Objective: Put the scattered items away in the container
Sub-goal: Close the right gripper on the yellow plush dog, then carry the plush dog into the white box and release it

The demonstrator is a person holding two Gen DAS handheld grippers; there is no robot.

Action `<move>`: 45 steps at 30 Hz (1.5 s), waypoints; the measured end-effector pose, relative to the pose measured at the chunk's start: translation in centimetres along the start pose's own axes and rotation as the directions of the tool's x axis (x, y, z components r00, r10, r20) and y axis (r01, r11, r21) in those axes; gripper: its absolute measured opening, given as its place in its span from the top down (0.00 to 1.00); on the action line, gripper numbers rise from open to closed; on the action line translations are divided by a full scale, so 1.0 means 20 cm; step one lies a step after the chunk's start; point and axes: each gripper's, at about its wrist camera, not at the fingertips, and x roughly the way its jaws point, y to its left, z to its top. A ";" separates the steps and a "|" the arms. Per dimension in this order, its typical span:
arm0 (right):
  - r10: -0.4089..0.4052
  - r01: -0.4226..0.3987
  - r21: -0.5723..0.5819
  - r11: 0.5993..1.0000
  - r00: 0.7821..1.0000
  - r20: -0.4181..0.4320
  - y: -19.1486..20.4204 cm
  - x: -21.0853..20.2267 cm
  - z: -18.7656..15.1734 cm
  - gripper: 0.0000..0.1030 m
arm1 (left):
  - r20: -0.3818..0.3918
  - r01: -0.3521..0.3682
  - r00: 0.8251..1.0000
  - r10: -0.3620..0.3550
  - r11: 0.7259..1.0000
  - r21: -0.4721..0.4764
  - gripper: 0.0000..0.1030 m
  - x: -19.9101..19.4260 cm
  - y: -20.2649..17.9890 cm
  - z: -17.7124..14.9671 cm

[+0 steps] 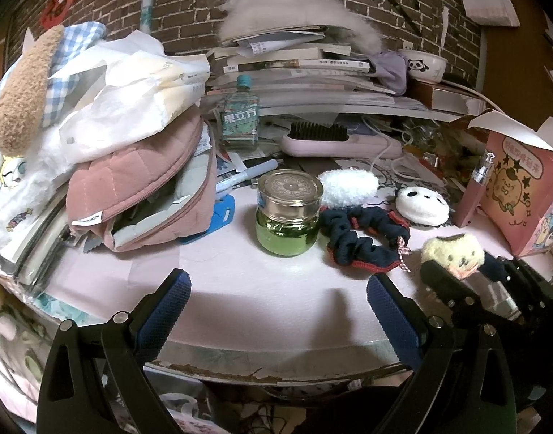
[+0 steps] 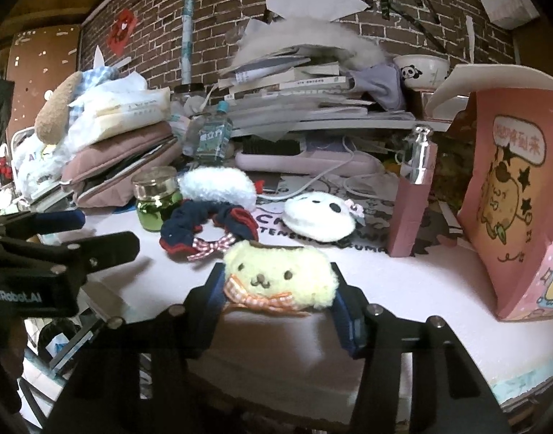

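Note:
My right gripper [image 2: 276, 289] is shut on a yellow plush dog clip [image 2: 276, 275] with an orange checked bow, held just above the pink table; the clip also shows in the left wrist view [image 1: 451, 253]. My left gripper [image 1: 278, 300] is open and empty near the table's front edge, facing a green glass jar with a gold lid [image 1: 288, 213]. Behind it lie a navy-and-red scrunchie [image 1: 363, 242], a white fluffy scrunchie [image 1: 348, 184] and a white panda-face plush [image 1: 423, 204]. A pink cartoon box [image 2: 518, 195] stands open-topped at the right.
An open pink quilted pouch [image 1: 142, 195] lies at the left under papers and plush toys. A small bottle [image 1: 240, 115], a pink hairbrush [image 1: 334, 141], a pink perfume bottle [image 2: 414, 195] and stacked books [image 1: 294, 68] crowd the back. The table edge [image 1: 276, 361] runs below my left fingers.

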 end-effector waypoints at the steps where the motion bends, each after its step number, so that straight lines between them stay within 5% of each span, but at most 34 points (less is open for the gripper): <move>1: -0.006 0.006 -0.004 1.000 1.000 0.011 0.00 -0.01 0.00 0.51 | 0.000 0.001 1.000 -0.001 1.000 0.001 0.05 0.00 0.00 0.00; 21: -0.005 0.005 0.003 1.000 1.000 0.031 -0.10 -0.10 0.12 0.51 | -0.034 0.029 0.999 -0.028 0.999 0.024 0.05 0.05 -0.07 0.00; 34: 0.104 -0.104 -0.008 0.995 0.978 0.179 -0.24 -0.46 0.52 0.51 | -0.031 0.040 0.999 -0.039 0.999 0.031 0.05 0.05 -0.09 0.02; 39: 0.008 -0.017 0.043 0.999 0.982 0.189 -0.41 -0.56 0.66 0.51 | -0.030 0.047 0.999 -0.045 0.998 0.040 0.05 0.04 -0.11 0.03; 45: -0.206 0.196 0.091 0.976 0.970 0.127 -0.67 -0.60 0.70 0.51 | -0.034 0.054 0.998 -0.053 0.997 0.051 0.05 0.06 -0.14 0.03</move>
